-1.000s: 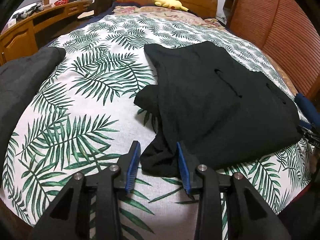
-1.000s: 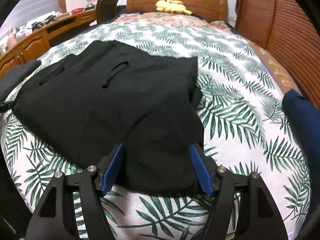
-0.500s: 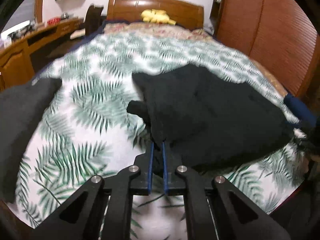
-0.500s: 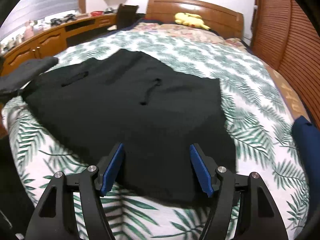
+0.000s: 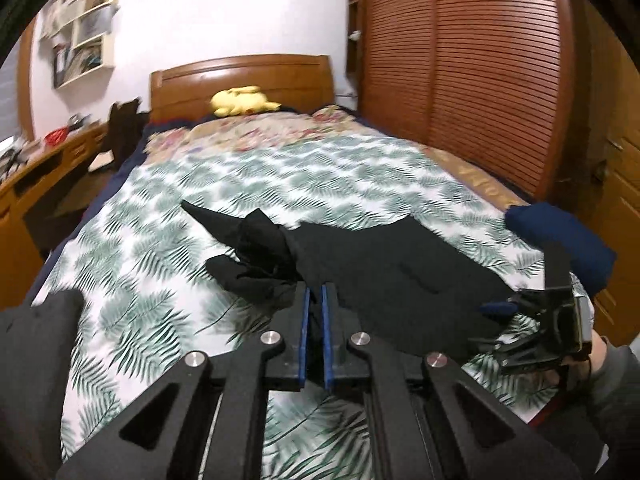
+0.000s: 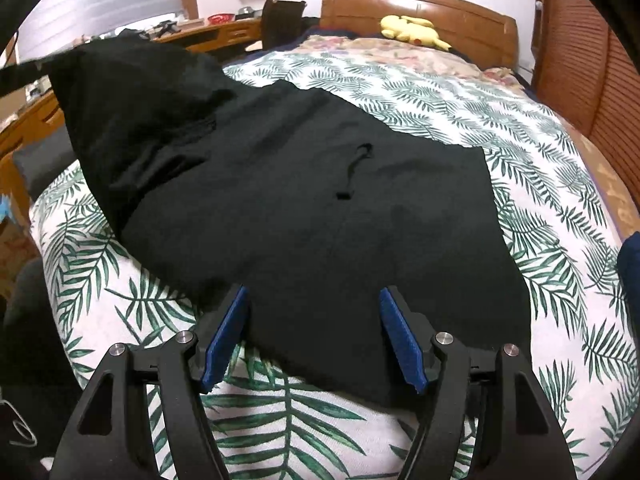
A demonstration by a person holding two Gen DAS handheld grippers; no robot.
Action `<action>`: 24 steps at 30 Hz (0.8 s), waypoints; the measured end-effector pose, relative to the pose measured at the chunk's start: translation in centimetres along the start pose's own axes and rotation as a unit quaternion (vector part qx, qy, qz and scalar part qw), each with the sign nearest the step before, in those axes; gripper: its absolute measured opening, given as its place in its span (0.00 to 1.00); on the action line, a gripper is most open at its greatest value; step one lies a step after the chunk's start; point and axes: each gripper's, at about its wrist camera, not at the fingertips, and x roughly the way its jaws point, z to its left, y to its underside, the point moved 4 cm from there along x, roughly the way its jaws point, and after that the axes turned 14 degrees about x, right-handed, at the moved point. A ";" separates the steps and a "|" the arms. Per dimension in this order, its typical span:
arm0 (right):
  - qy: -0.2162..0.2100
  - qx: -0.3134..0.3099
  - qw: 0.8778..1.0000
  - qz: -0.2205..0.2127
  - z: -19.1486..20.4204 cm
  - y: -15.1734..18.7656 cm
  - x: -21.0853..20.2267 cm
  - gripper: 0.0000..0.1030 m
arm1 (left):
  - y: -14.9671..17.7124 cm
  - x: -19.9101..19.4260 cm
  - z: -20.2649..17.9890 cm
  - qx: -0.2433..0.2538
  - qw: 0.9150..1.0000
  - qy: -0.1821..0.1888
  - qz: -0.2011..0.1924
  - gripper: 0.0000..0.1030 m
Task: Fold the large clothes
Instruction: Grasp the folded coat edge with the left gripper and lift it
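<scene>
The left gripper (image 5: 314, 300) has its blue-padded fingers (image 5: 305, 312) clenched on a bunched corner of the large black fabric garment (image 6: 304, 208). A second ago those fingers stood apart around that corner as it lay on the bed; they have since closed on it, and the cloth now rises off the cover in a peaked fold. This looks like the start of carrying one side over the rest.

The right gripper (image 6: 314, 336) has its fingers (image 6: 402, 340) released, spread wide over the garment's near edge and pressing on nothing. It has barely moved.

The garment lies across the foot end of the bed with the white, green-leaf-patterned cover (image 6: 460, 96), its near hem close to the foot edge. A dark grey cloth (image 5: 36, 360) sits at the bed's near left corner and a navy folded cloth (image 5: 560, 232) at the right edge. The middle of the bed toward the wooden headboard (image 5: 244, 76) is open cover, giving room to lay the fold across.
</scene>
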 end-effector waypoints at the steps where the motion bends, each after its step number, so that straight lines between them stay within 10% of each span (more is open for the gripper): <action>1: 0.000 0.002 1.000 -0.002 -0.1 0.0 -0.2 0.67 | -0.6 0.1 -0.5 0.006 1.000 0.003 -0.001 0.02; 24: 0.022 0.072 0.996 -0.053 -7.6 2.6 -7.5 0.67 | -8.5 8.9 -16.8 0.093 0.987 0.131 0.027 0.00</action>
